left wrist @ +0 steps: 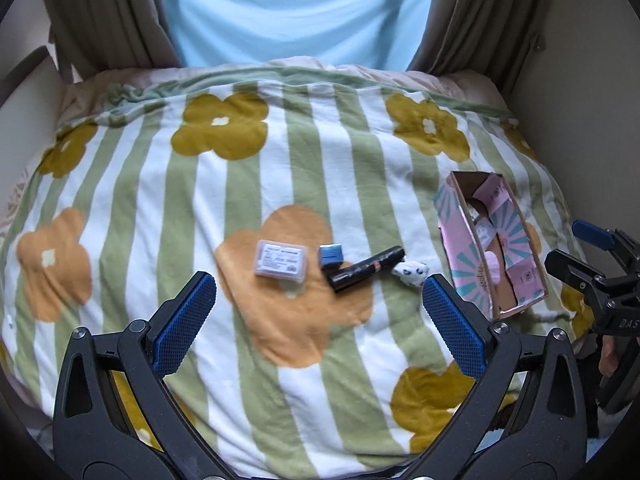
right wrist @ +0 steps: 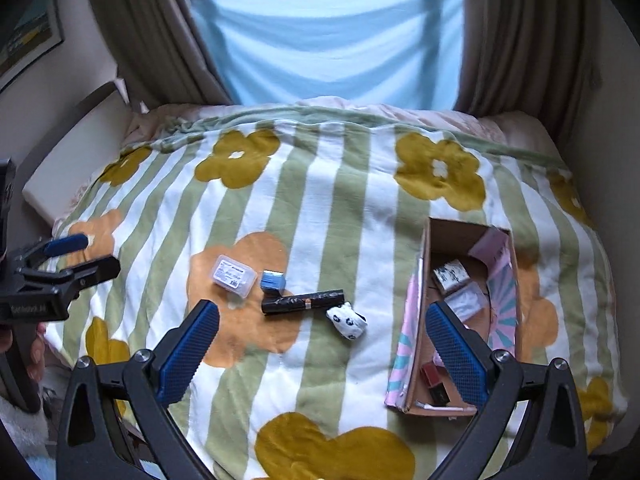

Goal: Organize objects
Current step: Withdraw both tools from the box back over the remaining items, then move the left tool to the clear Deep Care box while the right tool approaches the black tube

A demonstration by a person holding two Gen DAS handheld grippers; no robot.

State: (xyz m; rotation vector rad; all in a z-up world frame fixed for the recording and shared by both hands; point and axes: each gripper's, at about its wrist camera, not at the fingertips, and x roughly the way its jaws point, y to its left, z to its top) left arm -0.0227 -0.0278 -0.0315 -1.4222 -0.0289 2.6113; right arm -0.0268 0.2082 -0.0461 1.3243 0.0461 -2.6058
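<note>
On the flowered blanket lie a clear plastic case (left wrist: 281, 263) (right wrist: 233, 273), a small blue box (left wrist: 330, 255) (right wrist: 273, 281), a black tube (left wrist: 367, 269) (right wrist: 303, 301) and a white spotted bundle (left wrist: 410, 271) (right wrist: 347, 321). An open pink cardboard box (left wrist: 491, 240) (right wrist: 460, 316) with several small items inside stands to their right. My left gripper (left wrist: 320, 320) is open and empty, hovering short of the objects. My right gripper (right wrist: 322, 344) is open and empty, its right finger over the box.
The striped blanket (left wrist: 160, 208) (right wrist: 360, 208) covers a bed between curtains (left wrist: 100, 16) and walls. A blue sheet (right wrist: 328, 36) hangs at the window. The right gripper shows at the left wrist view's right edge (left wrist: 592, 256); the left gripper shows at the right wrist view's left edge (right wrist: 76, 256).
</note>
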